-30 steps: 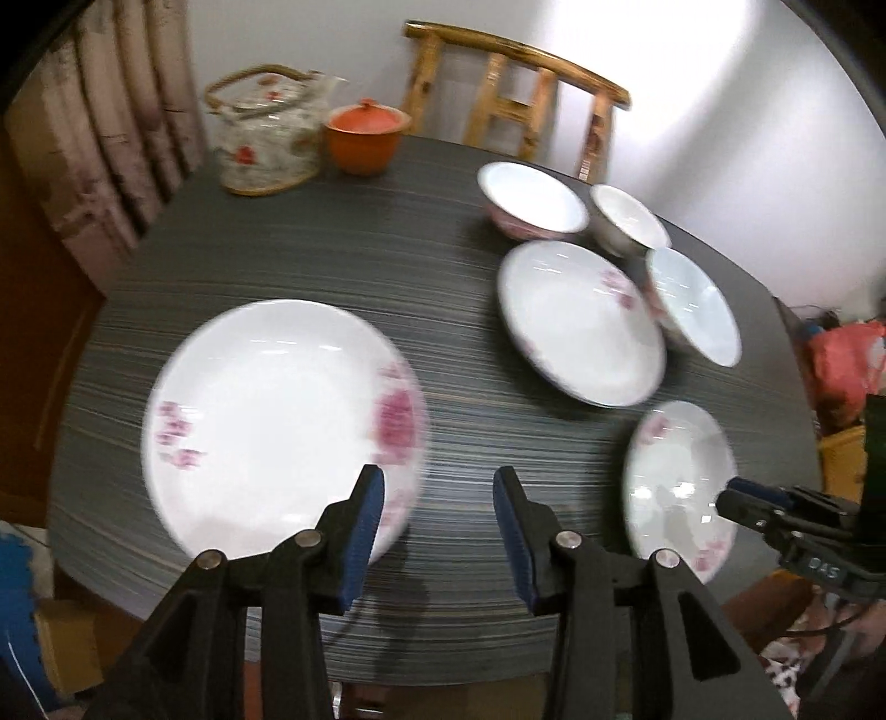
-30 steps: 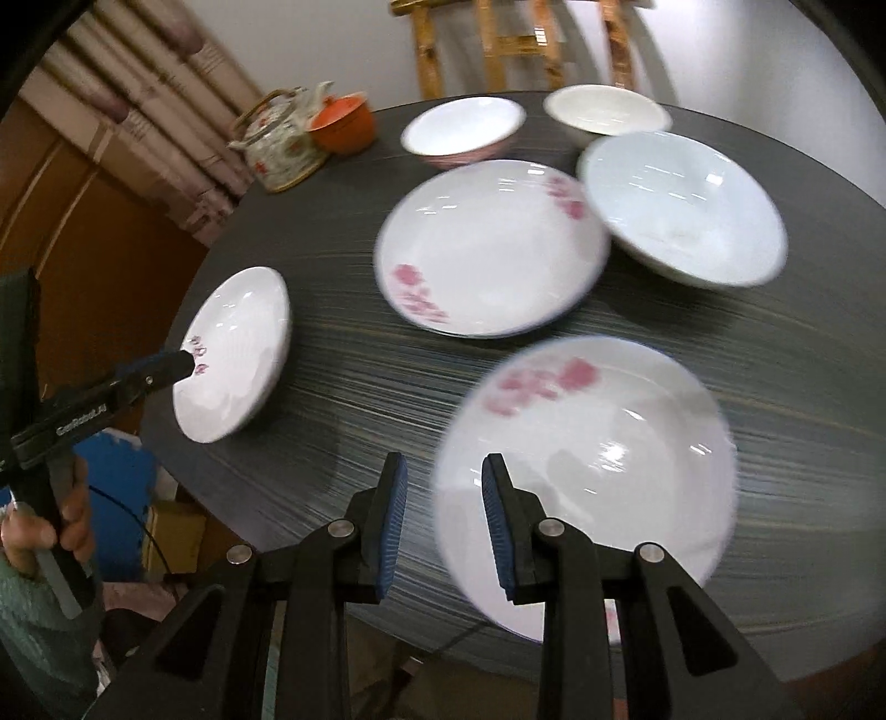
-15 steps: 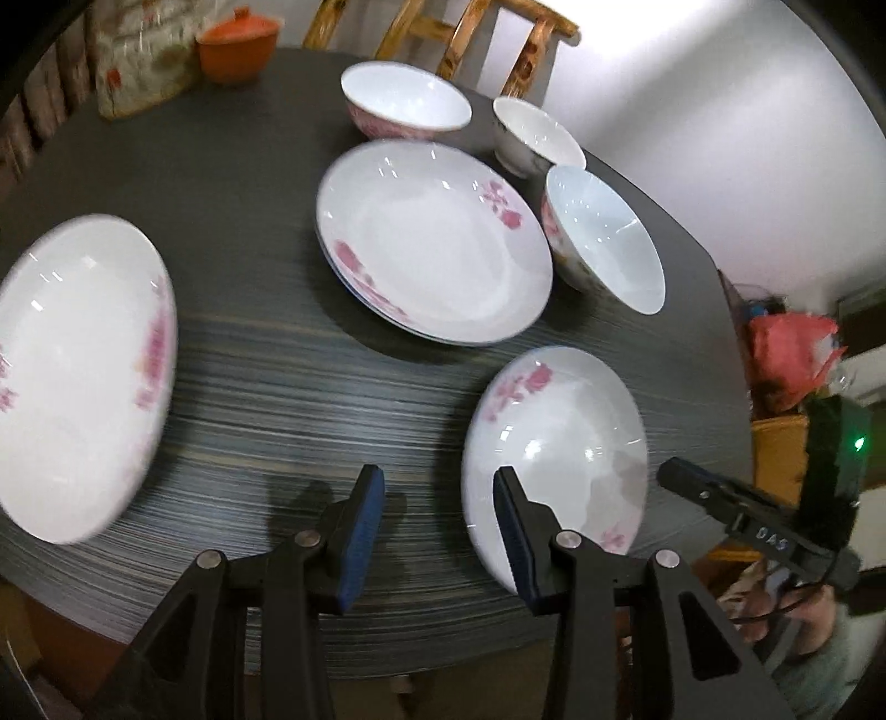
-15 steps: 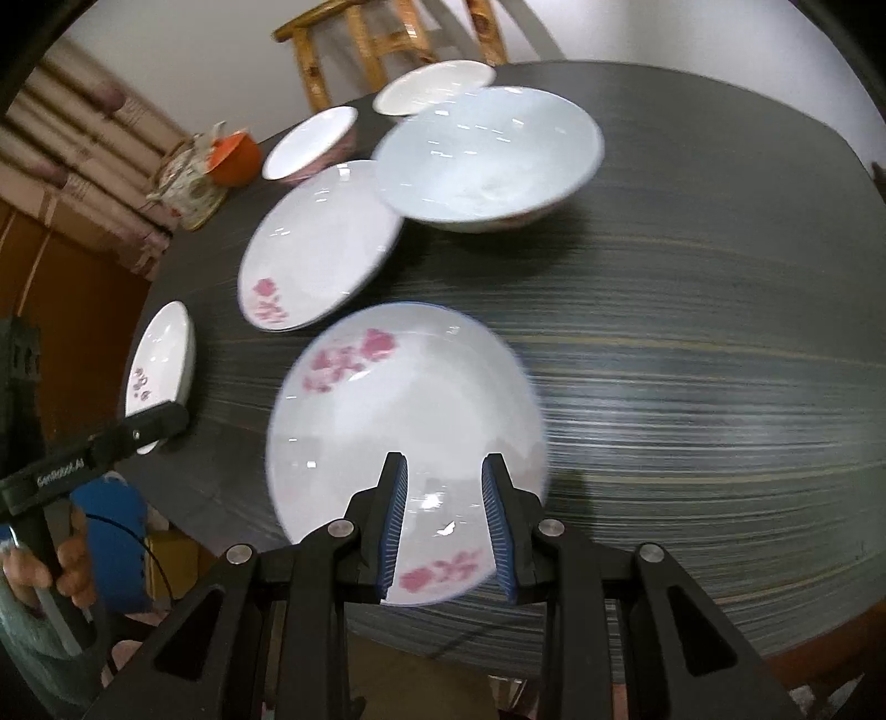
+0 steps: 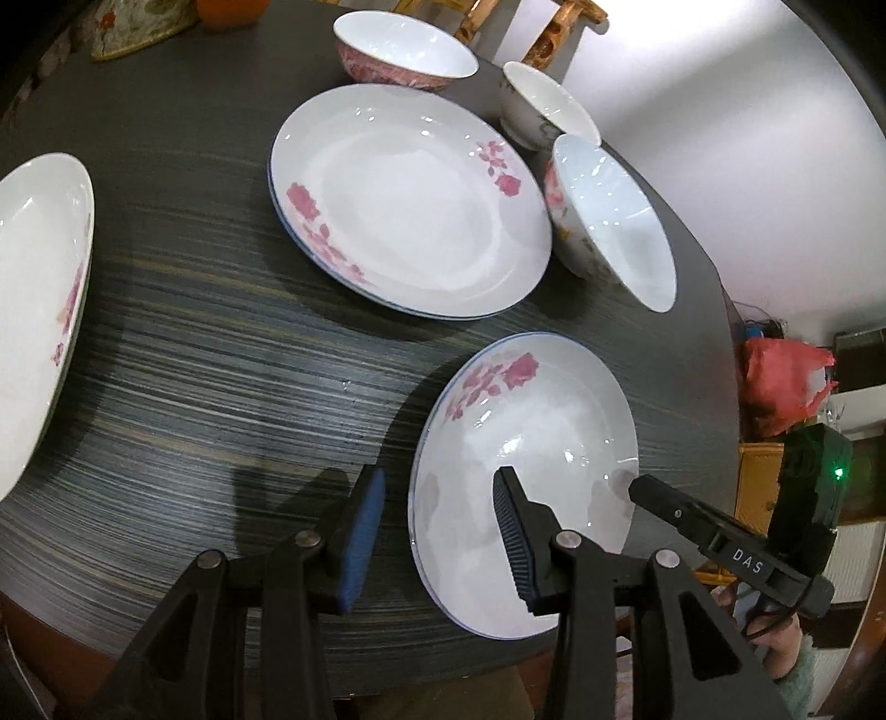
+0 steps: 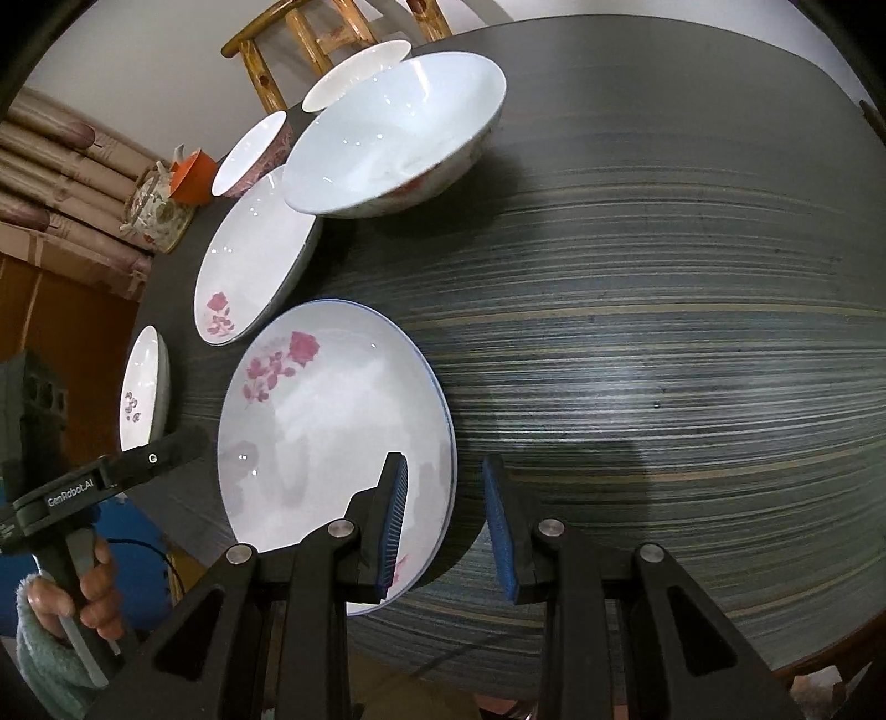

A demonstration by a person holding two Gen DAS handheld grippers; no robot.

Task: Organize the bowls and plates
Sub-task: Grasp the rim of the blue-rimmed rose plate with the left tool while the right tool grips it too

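Observation:
A white plate with pink flowers (image 5: 526, 437) (image 6: 332, 432) lies near the front edge of the dark striped table (image 5: 210, 376). My left gripper (image 5: 437, 531) is open and straddles the plate's left rim, one pad over the table and one over the plate. On the opposite side my right gripper (image 6: 446, 526) is also open, with the right rim between its pads. Neither pair of pads presses on the plate. A larger flowered plate (image 5: 410, 205) (image 6: 255, 260) sits behind it, and another plate (image 5: 39, 310) (image 6: 144, 387) lies at the far left.
A big white bowl (image 5: 609, 216) (image 6: 393, 138), a pink-sided bowl (image 5: 404, 50) and a small white bowl (image 5: 548, 105) stand at the back. Teapot (image 6: 158, 210), orange lidded cup (image 6: 191, 174) and wooden chair (image 6: 310, 39) lie beyond. A hand (image 6: 83, 598) holds the left gripper.
Both grippers have come down onto the near flowered plate. The left one swung right, away from the far-left plate. The right one shifted to the plate's right rim. Their jaws kept the same width.

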